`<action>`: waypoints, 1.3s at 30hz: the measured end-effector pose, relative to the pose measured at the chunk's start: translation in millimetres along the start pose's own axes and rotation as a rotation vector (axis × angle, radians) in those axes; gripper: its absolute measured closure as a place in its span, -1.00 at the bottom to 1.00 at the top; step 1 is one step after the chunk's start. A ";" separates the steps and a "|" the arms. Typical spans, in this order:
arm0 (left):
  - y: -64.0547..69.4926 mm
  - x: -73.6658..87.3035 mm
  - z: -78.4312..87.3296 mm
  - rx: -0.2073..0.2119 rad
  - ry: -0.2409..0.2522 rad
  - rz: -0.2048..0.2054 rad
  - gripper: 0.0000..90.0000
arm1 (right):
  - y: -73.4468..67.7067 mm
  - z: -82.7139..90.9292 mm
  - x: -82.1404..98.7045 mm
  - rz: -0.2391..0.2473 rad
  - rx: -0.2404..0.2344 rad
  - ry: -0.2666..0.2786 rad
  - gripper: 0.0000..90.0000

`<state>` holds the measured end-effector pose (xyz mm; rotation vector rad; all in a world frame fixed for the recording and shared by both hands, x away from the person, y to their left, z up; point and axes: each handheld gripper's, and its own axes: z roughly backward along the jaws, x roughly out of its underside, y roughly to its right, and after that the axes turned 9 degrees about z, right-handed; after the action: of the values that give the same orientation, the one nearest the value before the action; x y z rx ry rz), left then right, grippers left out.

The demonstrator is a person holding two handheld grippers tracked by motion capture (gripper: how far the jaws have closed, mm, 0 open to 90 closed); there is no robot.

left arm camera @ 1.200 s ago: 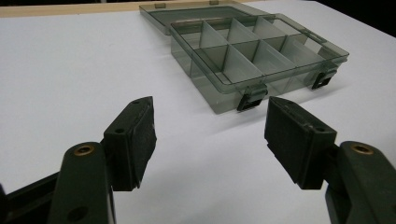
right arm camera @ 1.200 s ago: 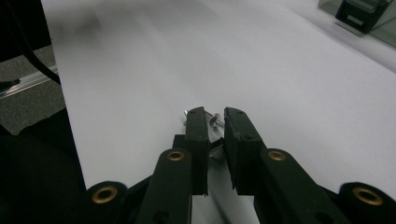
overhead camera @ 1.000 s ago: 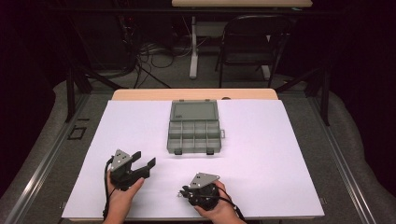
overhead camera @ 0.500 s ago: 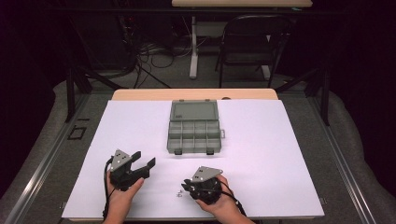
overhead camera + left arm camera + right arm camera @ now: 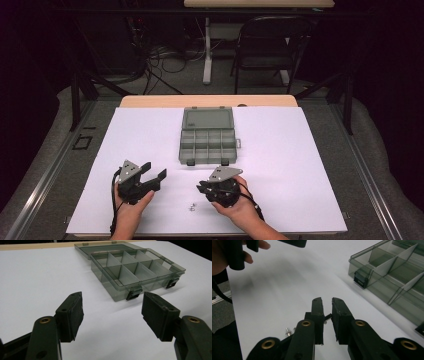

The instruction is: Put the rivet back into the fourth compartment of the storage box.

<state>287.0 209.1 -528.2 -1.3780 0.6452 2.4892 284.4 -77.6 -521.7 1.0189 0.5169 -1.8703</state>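
Observation:
A clear grey compartment box (image 5: 207, 145) lies open on the white table, its lid folded back and its cells empty. My right gripper (image 5: 200, 189) hovers near the front edge, pointing left. In the right gripper view its jaws (image 5: 327, 302) stand almost together, pinching a small dark screw (image 5: 327, 316). A couple of small screws (image 5: 191, 205) lie on the sheet below it, and one screw (image 5: 287, 331) shows beside the jaw. My left gripper (image 5: 154, 171) rests to the left. In its own view the left gripper (image 5: 112, 307) is open and empty, facing the box (image 5: 135, 272).
White paper (image 5: 300, 165) covers the tabletop, with a wooden strip (image 5: 150, 101) along the far edge. Behind the table stand a black chair (image 5: 270, 45) and floor cables. The box corner (image 5: 392, 272) sits to the right of the right jaws.
The right gripper has lifted off the sheet and drifted a little away from the front edge, jaws still pinched together. The left gripper has stayed put.

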 end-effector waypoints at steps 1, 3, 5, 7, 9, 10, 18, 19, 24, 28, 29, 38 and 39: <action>0.0 0.1 -0.1 0.000 0.001 0.001 -0.25 | 1.3 0.2 -1.3 0.002 0.004 0.005 0.79; 0.0 0.1 -0.2 0.000 0.000 0.000 -0.25 | 3.8 1.4 -4.1 0.006 0.011 0.006 0.79; 0.1 0.0 -0.1 0.001 0.000 -0.001 -0.25 | 6.7 2.1 -6.6 0.008 0.016 0.009 0.79; 0.1 0.0 0.0 0.001 0.001 0.000 -0.25 | 9.7 3.2 -8.9 0.005 0.022 0.007 0.79; 0.0 -0.1 0.1 0.001 0.002 0.000 -0.25 | 12.8 4.3 -11.1 0.000 0.029 0.005 0.79; 0.2 0.1 0.0 0.001 0.002 0.005 -0.25 | 14.6 5.1 -12.3 0.002 0.029 0.004 0.79; 0.4 -0.1 -0.3 0.004 -0.005 0.003 -0.25 | 29.4 13.6 -23.5 0.001 0.065 0.007 0.79; 0.4 0.2 -0.7 0.004 0.000 0.005 -0.25 | 31.5 14.7 -25.1 0.001 0.068 0.008 0.79; 0.1 0.2 -0.6 0.005 0.001 0.011 -0.25 | 41.5 19.2 -32.6 -0.002 0.089 0.000 0.79; 0.1 0.2 -0.8 0.005 -0.001 0.010 -0.25 | 50.1 22.1 -37.6 -0.015 0.094 -0.002 0.79; 0.1 0.2 -1.0 0.005 -0.001 0.010 -0.25 | 52.0 22.6 -38.6 -0.022 0.095 -0.003 0.79; 0.0 0.1 -0.8 0.006 -0.006 0.010 -0.25 | 70.5 23.9 -44.8 -0.045 0.134 -0.007 0.79; 0.0 0.0 -0.6 0.006 -0.009 0.009 -0.25 | 72.6 24.2 -45.4 -0.048 0.139 -0.008 0.79</action>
<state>287.5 208.9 -528.5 -1.3642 0.6582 2.4970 347.8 -106.7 -466.4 1.0975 0.4145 -1.9736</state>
